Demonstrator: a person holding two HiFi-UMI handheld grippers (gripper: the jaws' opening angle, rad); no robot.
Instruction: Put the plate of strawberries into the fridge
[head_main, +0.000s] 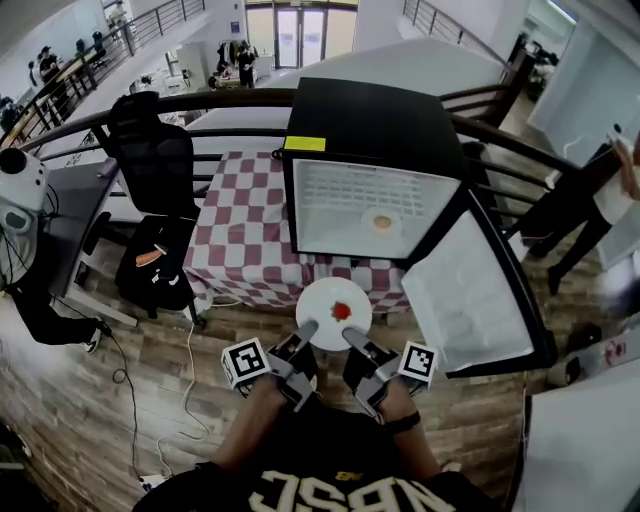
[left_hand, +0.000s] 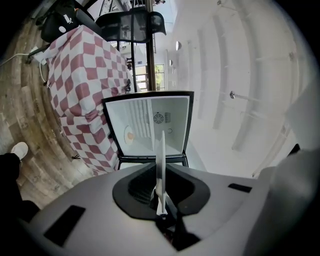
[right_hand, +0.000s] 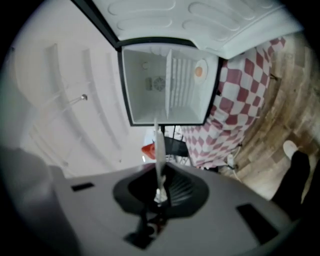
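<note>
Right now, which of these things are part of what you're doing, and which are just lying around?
Part of the job: plate with strawberry, left gripper and right gripper clamping its rim, open fridge.
Just lying about: black chair, checkered tablecloth, floor cable, dish already in the fridge.

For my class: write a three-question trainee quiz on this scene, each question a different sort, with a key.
1. True or false: the door of the fridge is shut.
2. Of the left gripper and right gripper, which grip the plate? A) left only B) right only C) both
3. Fill in: the plate carries a red ____.
Key: 1 false; 2 C; 3 strawberry.
</note>
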